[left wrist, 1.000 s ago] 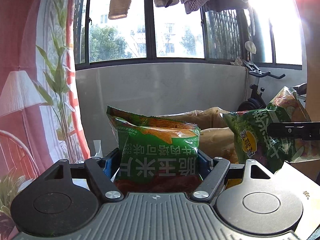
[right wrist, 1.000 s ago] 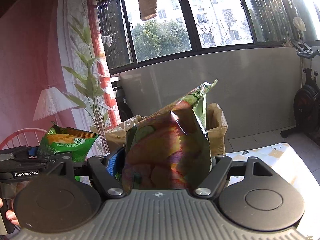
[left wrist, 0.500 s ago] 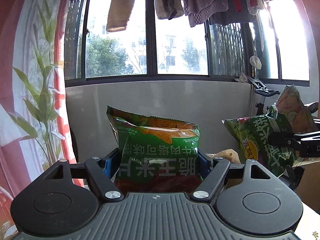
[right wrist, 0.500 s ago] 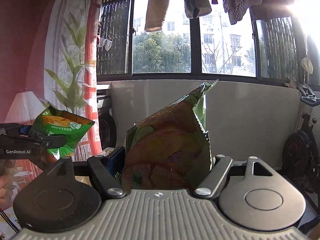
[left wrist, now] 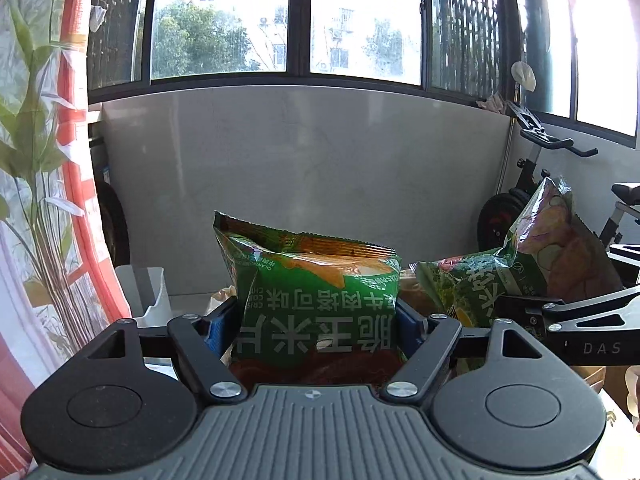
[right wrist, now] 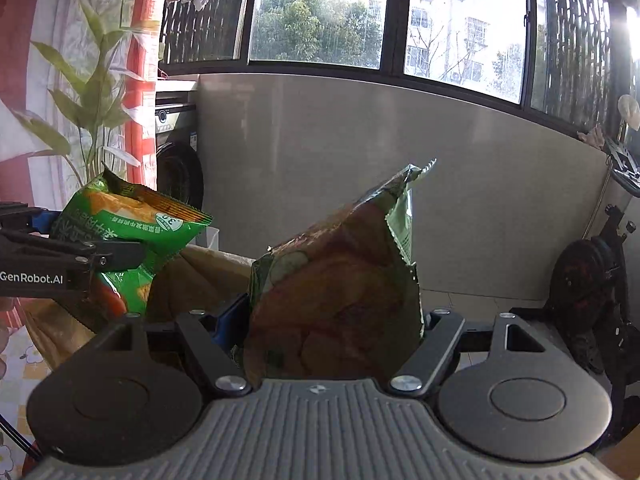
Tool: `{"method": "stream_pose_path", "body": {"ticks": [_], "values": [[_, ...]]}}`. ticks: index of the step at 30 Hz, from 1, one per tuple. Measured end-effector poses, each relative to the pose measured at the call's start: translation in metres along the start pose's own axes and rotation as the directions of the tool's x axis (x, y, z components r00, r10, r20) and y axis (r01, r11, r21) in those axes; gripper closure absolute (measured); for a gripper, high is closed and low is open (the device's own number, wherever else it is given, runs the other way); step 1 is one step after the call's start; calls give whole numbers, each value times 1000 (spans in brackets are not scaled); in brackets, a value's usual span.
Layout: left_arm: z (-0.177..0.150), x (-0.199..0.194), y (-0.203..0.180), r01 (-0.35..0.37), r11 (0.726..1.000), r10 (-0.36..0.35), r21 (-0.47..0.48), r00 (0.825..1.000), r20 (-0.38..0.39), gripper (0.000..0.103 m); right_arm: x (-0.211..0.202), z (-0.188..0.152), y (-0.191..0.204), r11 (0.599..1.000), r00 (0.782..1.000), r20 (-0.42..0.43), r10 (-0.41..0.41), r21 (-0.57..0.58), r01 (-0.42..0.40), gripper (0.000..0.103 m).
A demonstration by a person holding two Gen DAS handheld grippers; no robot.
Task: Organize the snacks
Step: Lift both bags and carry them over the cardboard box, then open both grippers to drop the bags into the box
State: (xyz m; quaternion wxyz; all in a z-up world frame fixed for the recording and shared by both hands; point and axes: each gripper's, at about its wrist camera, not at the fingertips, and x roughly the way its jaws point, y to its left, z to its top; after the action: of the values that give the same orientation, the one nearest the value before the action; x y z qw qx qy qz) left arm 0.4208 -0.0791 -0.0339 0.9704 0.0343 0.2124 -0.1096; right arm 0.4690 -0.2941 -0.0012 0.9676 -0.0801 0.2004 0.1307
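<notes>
My left gripper (left wrist: 316, 320) is shut on a green corn-chip bag (left wrist: 316, 292) printed with white characters, held upright and off any surface. The same green bag (right wrist: 124, 236) shows at the left of the right wrist view, clamped by the left gripper (right wrist: 76, 258). My right gripper (right wrist: 332, 320) is shut on a second snack bag (right wrist: 336, 284), green-edged with pictured chips and cucumber slices, its torn top corner pointing up. That bag (left wrist: 520, 264) appears at the right of the left wrist view, with the right gripper (left wrist: 560, 316) on it.
A brown paper bag (right wrist: 200, 276) stands open just beyond both snack bags. A white container (left wrist: 144, 292) sits at the left. An exercise bike (right wrist: 596, 276) stands at the right by the grey wall under the windows. A patterned tablecloth (right wrist: 16, 364) shows at the lower left.
Both grippers have swung sideways together with their bags still clamped. The curtain and lamp have slid out to the left, and the grey wall, paper bag and exercise bike now lie ahead.
</notes>
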Motion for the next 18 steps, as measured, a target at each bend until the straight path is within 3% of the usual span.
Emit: {"method": "stream_pose_path", "body": {"ticks": [5, 8, 10, 18], "values": [[-7, 11, 0, -13, 997, 16, 71, 999, -42, 19, 21, -10, -7, 994, 991, -109, 77, 92, -67, 20], [-8, 5, 8, 51, 997, -49, 51, 998, -43, 16, 25, -11, -7, 992, 988, -133, 72, 109, -58, 14], [-8, 0, 12, 80, 996, -78, 36, 996, -44, 14, 21, -10, -7, 991, 989, -127, 77, 118, -62, 14], [-12, -38, 27, 30, 1000, -29, 1, 999, -13, 14, -18, -9, -3, 988, 992, -78, 99, 125, -89, 12]]}}
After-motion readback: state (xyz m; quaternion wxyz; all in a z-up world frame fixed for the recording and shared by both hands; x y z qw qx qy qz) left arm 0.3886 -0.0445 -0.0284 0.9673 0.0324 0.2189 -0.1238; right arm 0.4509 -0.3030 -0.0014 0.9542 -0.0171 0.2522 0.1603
